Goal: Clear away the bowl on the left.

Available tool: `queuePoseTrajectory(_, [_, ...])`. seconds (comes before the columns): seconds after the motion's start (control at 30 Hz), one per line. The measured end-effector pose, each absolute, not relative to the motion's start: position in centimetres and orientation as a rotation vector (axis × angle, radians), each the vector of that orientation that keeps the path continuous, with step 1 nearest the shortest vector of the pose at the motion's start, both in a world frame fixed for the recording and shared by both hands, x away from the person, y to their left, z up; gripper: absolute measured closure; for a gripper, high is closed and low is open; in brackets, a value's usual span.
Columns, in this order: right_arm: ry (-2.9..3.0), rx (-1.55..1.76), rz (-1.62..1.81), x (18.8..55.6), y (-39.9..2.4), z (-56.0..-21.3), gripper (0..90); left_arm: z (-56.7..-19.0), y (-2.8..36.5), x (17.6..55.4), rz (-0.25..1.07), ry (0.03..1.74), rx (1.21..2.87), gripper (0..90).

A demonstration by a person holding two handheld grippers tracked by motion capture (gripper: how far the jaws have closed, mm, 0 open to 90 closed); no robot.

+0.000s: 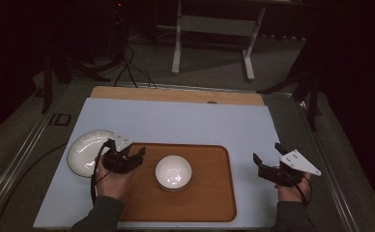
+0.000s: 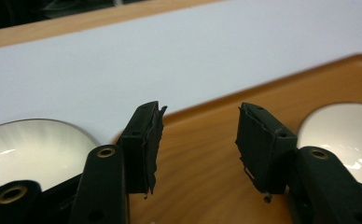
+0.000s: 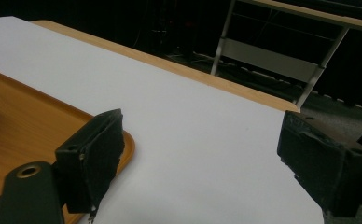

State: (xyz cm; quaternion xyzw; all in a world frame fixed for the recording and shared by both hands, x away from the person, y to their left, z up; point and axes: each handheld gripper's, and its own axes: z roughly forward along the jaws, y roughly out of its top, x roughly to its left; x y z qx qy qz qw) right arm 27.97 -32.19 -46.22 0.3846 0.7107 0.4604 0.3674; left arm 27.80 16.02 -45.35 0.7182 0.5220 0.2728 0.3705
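We see a wooden tray [image 1: 205,203] at the near edge of the counter [image 1: 185,121], about mid-width. A white bowl [image 1: 174,172] sits upright on the tray, left of its centre. A white plate [image 1: 85,152] lies flat on the counter, just beside the tray's left edge, near the counter's left edge.

We see the left gripper [image 1: 136,155] over the tray's far left corner, between plate and bowl, touching neither. Its jaws stand apart with nothing between them; in the left gripper view we see bare tray wood in the gap, plate [image 2: 34,149] at left, bowl [image 2: 342,135] at right.

We see the right gripper [image 1: 267,153] over bare counter right of the tray, near the counter's right edge, well apart from the bowl. Its jaws are wide apart, nothing between them; the right gripper view shows the tray's corner [image 3: 39,126] beside one jaw and white counter [image 3: 207,149] in the gap.
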Motion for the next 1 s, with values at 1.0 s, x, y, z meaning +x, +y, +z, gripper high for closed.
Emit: queuePoseTrajectory(1.0, [1.829,1.071,1.156,28.4,-32.5,-46.6,10.2,-44.6,24.6,26.4,0.943,1.513,1.617,23.2])
